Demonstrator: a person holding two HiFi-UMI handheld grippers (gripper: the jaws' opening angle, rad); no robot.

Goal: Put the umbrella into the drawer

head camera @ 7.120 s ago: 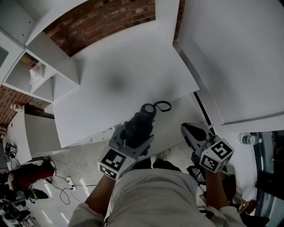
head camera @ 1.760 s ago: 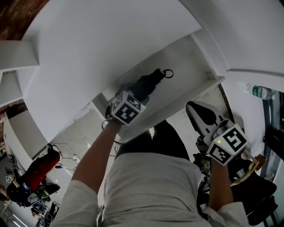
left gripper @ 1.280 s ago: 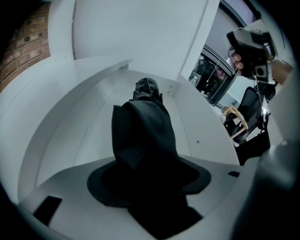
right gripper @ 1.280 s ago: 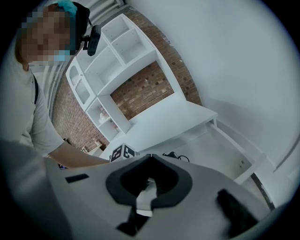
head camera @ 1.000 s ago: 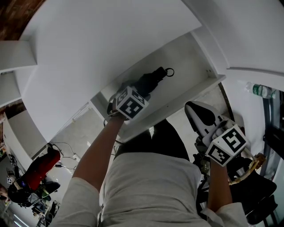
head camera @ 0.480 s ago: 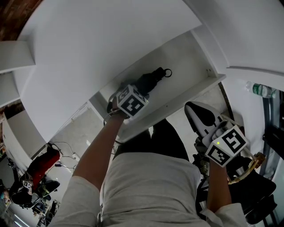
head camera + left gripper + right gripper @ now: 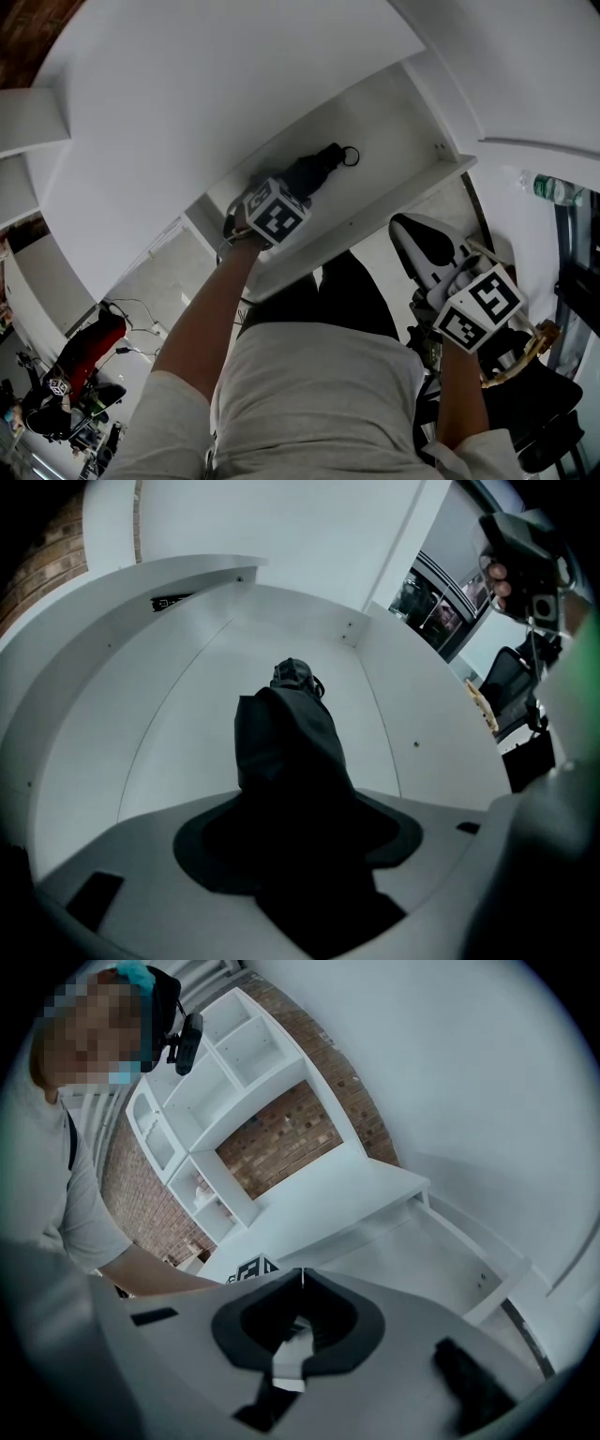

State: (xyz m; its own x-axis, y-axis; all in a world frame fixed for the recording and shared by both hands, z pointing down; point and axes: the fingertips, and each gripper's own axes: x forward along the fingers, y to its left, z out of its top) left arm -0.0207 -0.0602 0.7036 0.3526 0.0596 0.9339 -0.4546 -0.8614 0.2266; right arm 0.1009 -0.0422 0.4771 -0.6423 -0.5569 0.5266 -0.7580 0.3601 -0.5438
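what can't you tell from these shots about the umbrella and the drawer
- Left gripper view: the umbrella sits between the left hand-held gripper's jaws; black fabric merges with black pads, so any grip is unclear.
- Head view: its marker cube hides the umbrella's near end.
- Head view: the drawer's rear lies under the tabletop.
- Left gripper view: a dark label is too small to read.

the umbrella (image 7: 314,172) lies in the drawer (image 7: 398,120), toward its left end, near end between the left gripper's (image 7: 287,191) jaws. the right gripper (image 7: 410,234) sits outside the drawer, before its front wall's right end.
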